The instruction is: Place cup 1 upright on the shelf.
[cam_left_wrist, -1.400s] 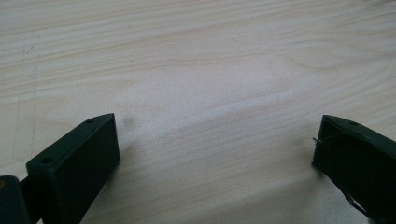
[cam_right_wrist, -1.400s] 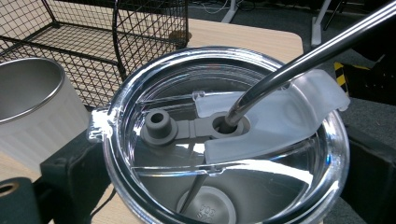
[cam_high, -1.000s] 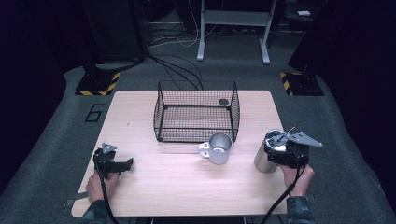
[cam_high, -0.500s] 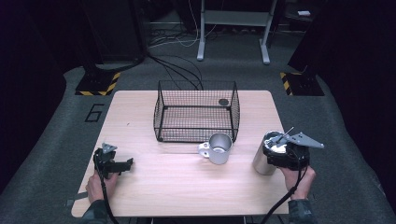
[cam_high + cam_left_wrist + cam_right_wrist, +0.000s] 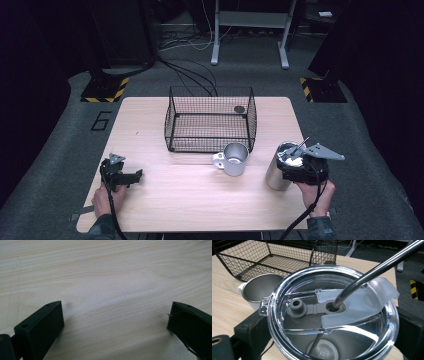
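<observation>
The right gripper sits at about 4 o'clock on the table. Its two black jaws stand one on each side of a shiny metal cup, and they squeeze it tight just under the rim. In the right gripper view the jaws press the cup from both sides. The cup stands up straight on the wood. It has a clear lid on top. A metal straw goes down through a hole in the lid and leans toward 2 o'clock.

A small metal mug with a white handle stands near the middle of the table, just at 9 o'clock from the big cup but not touching it. A black wire basket stands right behind the mug, at 12 o'clock. A small dark round thing lies inside the basket near its far right corner.

The left gripper rests far away at about 8 o'clock, held low over the wood by a hand. Its jaws are spread wide with nothing between them, just bare table.
</observation>
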